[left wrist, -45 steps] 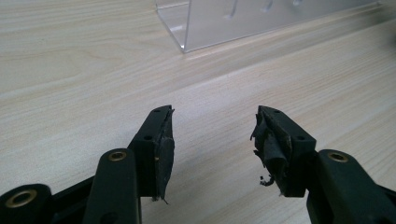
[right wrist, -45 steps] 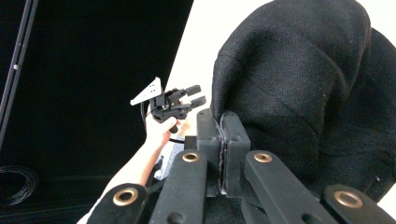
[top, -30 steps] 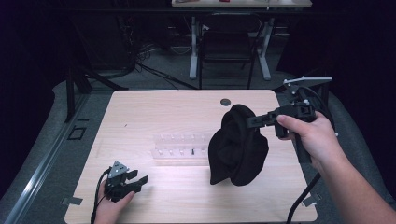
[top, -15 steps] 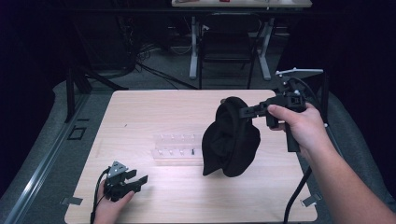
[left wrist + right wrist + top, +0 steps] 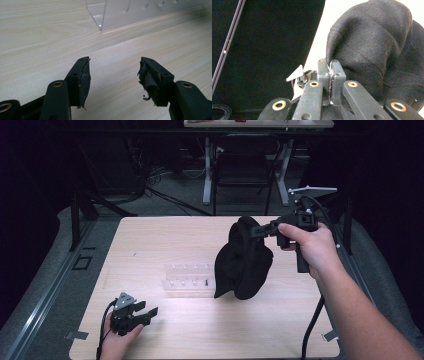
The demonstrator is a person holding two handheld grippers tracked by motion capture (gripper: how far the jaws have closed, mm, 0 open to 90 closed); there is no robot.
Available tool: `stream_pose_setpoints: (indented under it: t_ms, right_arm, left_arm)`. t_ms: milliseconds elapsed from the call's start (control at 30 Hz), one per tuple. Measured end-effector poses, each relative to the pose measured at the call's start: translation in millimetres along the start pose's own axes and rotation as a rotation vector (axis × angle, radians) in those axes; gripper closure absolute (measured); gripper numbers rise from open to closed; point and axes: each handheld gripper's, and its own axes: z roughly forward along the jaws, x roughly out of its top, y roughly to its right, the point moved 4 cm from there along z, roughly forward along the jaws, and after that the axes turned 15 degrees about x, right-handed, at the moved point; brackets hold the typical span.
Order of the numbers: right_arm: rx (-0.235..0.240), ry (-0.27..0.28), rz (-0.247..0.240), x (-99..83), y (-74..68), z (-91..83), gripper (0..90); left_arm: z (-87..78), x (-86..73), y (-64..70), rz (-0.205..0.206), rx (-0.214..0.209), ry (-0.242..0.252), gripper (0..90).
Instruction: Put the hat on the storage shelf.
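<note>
A black knitted cap (image 5: 243, 262) hangs above the middle right of the wooden table (image 5: 150, 245), held up by its top edge. My right gripper (image 5: 258, 230) is shut on that edge; in the right gripper view the jaws pinch the cap (image 5: 374, 47) fabric at the gripper (image 5: 331, 66). My left gripper (image 5: 147, 312) rests low at the table's near left, open. In the left gripper view its gripper (image 5: 113, 72) has nothing between the worn pads, just bare wood.
A clear acrylic rack (image 5: 187, 277) with small pegs lies on the table just left of the hanging cap; its corner (image 5: 105, 15) shows ahead of my left gripper. A chair and desk legs (image 5: 240, 175) stand beyond the far edge.
My right gripper has lifted the cap and carried it a little left and toward the far side. The left gripper has not moved.
</note>
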Motion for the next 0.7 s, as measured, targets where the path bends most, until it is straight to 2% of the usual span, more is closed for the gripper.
stream_pose_setpoints:
  t_ms: [700]
  right_arm:
    - [0.008, 0.022, -0.012, 14.6, 5.6, 19.5, 88.8]
  left_arm:
    - [0.6, 0.3, 0.0, 0.002, -0.001, -0.002, 42.5]
